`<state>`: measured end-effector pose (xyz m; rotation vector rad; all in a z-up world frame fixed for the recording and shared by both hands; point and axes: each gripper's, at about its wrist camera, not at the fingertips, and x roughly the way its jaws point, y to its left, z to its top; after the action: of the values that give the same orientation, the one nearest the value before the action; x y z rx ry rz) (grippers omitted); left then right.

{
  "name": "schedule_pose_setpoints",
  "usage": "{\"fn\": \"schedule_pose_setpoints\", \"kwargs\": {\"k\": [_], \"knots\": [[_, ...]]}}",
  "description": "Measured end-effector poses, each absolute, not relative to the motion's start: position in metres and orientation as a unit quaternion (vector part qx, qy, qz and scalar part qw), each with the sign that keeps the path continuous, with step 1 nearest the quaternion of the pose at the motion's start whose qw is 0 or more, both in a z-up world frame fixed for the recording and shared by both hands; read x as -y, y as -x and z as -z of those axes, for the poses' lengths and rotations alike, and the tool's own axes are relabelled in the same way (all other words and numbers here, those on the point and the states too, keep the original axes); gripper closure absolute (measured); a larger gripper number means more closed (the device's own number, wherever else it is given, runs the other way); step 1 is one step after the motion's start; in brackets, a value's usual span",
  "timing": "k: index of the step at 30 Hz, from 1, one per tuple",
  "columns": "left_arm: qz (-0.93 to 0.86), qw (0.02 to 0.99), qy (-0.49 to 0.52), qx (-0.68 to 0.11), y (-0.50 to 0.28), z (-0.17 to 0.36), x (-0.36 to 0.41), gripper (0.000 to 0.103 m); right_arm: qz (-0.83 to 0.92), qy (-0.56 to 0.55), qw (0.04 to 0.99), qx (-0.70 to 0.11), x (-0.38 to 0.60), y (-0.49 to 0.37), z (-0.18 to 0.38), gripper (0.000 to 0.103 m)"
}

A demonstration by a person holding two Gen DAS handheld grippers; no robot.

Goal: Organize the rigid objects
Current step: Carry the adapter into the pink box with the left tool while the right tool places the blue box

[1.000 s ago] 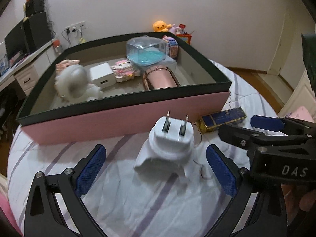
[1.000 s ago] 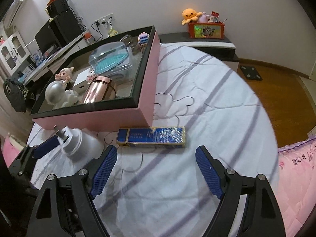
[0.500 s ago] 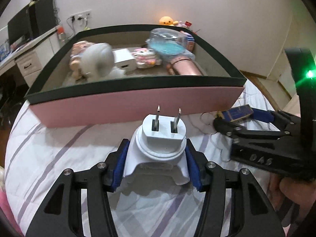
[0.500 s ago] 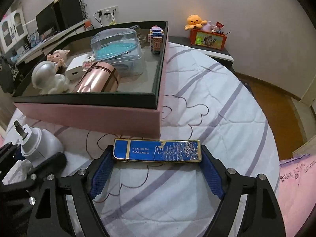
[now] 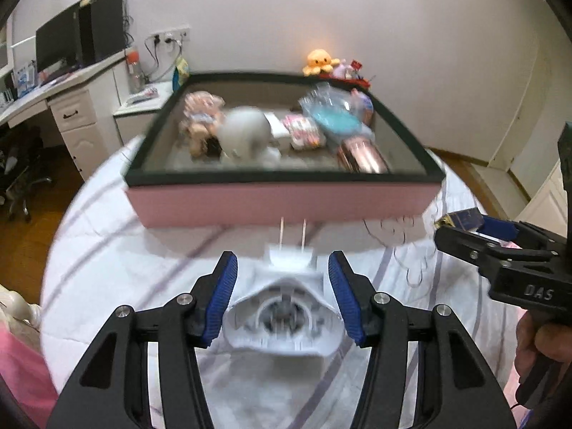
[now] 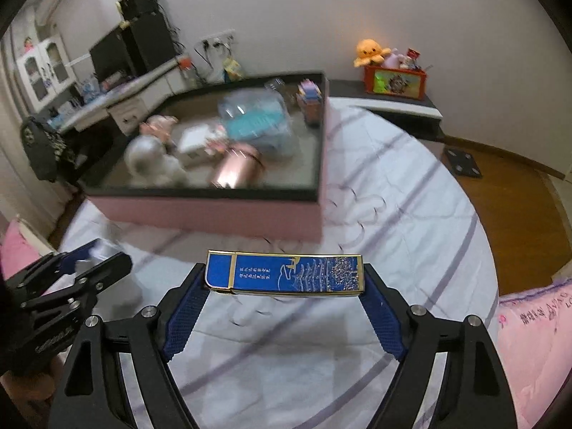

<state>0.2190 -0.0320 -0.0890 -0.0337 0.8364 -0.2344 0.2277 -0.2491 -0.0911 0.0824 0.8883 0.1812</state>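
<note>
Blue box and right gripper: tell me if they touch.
Touching. The right wrist view shows the right gripper with both pads pressed against the ends of the blue box, holding it clear of the bedsheet.

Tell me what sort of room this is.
Most likely a bedroom at home: the pink tray sits on a white striped bedsheet, a white desk with a black monitor stands at the wall, and an orange plush octopus sits on a low shelf.
</note>
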Motion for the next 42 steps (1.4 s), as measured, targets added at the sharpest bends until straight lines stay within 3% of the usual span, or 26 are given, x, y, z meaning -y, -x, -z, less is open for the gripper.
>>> {"fn": "schedule_pose_setpoints", "kwargs": {"k": [2,12,13,14,17,26,28,29,42], "knots": [[0.114,0.909,0.021,-0.401,-0.225,0.077,0.024,0.080,-0.097,-0.035,0.904,-0.416,0.246,-0.229,0.078,0.020],[0.100,0.925,0.045,-0.363,-0.262,0.033,-0.003,0.079,-0.127,-0.018,0.920,-0.371,0.227,-0.266,0.034,0.020],[0.104,0.924,0.047,-0.365,-0.259,0.034,-0.004,0.076,-0.130,-0.020,0.919,-0.372,0.228,-0.265,0.036,0.020],[0.106,0.923,0.046,-0.366,-0.254,0.036,-0.004,0.065,-0.132,-0.023,0.918,-0.373,0.227,-0.264,0.037,0.020],[0.090,0.928,0.035,-0.359,-0.229,0.046,-0.004,0.000,-0.134,-0.030,0.912,-0.386,0.228,-0.262,0.049,0.020],[0.107,0.905,-0.030,-0.410,-0.200,0.104,0.025,0.001,-0.136,-0.051,0.898,-0.414,0.229,-0.258,0.077,0.020],[0.107,0.897,-0.030,-0.428,-0.207,0.116,0.027,0.020,-0.137,-0.052,0.898,-0.414,0.228,-0.254,0.077,0.020],[0.118,0.884,-0.012,-0.452,-0.214,0.123,0.026,0.051,-0.136,-0.051,0.899,-0.414,0.229,-0.253,0.076,0.020],[0.106,0.894,-0.008,-0.436,-0.215,0.100,0.019,0.050,-0.139,-0.049,0.902,-0.407,0.231,-0.250,0.068,0.020]]}}
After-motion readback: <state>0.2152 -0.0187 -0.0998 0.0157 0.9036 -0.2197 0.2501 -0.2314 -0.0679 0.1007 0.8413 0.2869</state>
